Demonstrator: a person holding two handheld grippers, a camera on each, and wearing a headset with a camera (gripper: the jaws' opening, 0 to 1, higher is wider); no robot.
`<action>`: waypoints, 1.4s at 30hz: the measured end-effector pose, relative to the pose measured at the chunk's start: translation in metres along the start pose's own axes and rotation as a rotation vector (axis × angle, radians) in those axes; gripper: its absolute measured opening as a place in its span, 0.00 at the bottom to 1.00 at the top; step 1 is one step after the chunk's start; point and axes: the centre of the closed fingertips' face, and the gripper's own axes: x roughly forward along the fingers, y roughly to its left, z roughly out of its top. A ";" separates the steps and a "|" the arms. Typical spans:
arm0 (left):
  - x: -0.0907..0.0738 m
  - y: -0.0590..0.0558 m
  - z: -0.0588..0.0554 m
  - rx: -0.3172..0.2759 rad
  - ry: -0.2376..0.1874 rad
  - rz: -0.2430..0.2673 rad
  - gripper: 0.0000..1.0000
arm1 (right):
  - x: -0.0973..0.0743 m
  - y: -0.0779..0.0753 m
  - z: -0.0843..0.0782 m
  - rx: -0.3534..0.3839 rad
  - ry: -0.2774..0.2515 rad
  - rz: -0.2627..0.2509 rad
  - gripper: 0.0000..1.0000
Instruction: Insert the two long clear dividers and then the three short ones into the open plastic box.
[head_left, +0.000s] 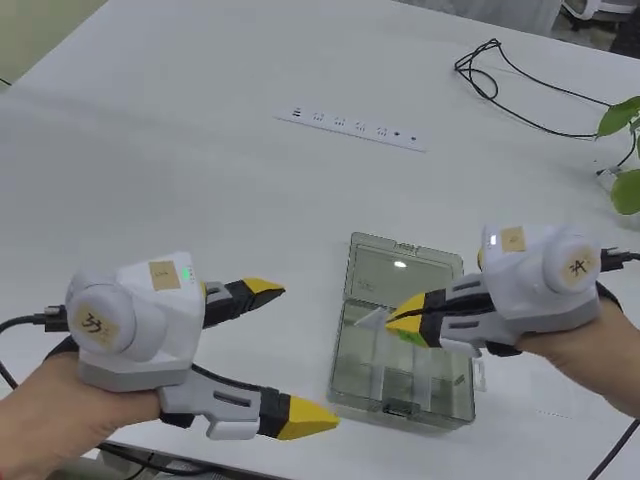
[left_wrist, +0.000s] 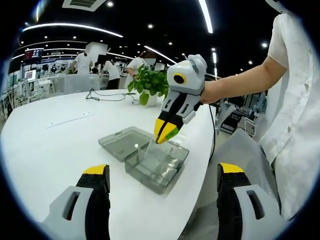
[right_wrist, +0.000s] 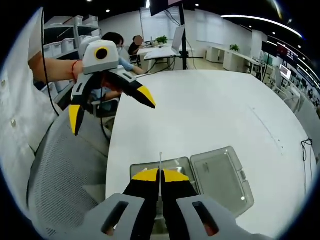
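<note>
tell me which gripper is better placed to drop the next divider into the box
Right. The right gripper is shut on a clear divider and hangs over the open plastic box. The left gripper is open, holds nothing and sits off to the box's side.

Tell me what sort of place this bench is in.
Probably an open-plan office or lab: a big white table with a power strip, rows of desks with monitors and people behind, strip lights overhead and a potted plant.
</note>
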 end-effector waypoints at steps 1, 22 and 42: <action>0.000 0.000 0.000 -0.001 -0.001 0.001 0.91 | 0.001 0.000 0.000 -0.006 0.000 0.001 0.02; 0.004 0.001 -0.003 -0.018 -0.003 -0.004 0.94 | 0.019 -0.001 -0.007 -0.094 0.033 0.023 0.02; 0.008 -0.001 -0.004 -0.025 -0.001 -0.011 0.93 | 0.045 0.001 -0.023 -0.125 0.115 0.064 0.02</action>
